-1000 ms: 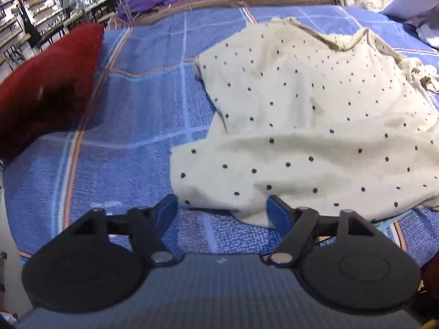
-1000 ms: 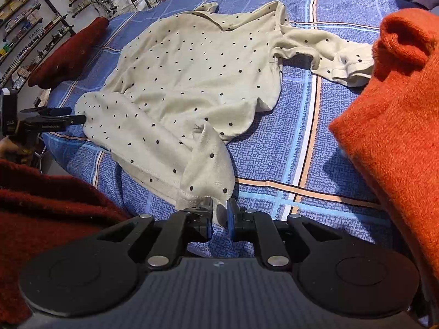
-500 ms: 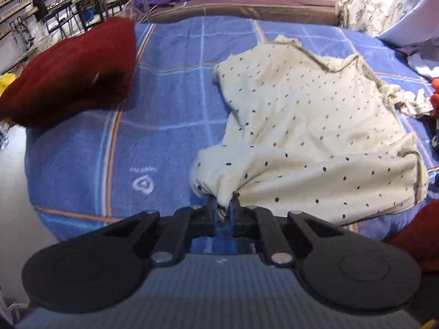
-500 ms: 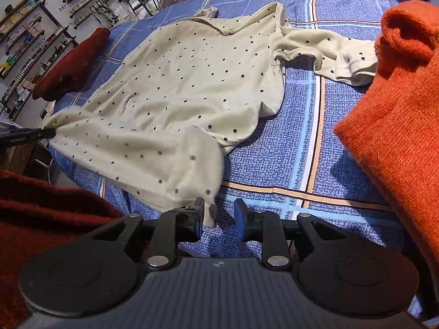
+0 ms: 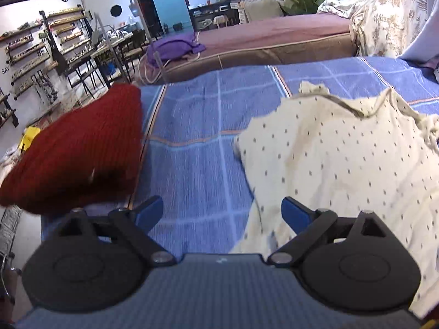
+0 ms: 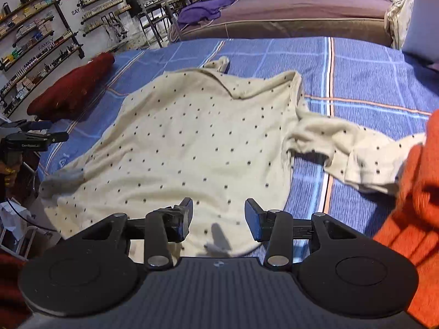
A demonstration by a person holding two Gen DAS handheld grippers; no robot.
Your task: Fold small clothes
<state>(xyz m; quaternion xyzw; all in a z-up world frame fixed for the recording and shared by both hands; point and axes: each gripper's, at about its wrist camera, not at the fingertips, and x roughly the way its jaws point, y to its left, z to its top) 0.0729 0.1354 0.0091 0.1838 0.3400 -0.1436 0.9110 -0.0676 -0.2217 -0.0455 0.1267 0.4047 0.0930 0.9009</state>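
Both claws have just been opening and now stand wide, holding nothing: left claw [image 5: 222, 211], right claw [image 6: 218, 213]. The dotted shirt [image 6: 197, 148] lies spread near the bed's [image 6: 365, 82] front edge. Grip the sleeve [image 6: 365, 161] by its cuff and fold it inward.

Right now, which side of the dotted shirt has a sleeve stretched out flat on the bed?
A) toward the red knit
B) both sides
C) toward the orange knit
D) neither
C: in the right wrist view one sleeve of the shirt runs out over the blue bed cover toward the orange knit; none shows toward the red knit.
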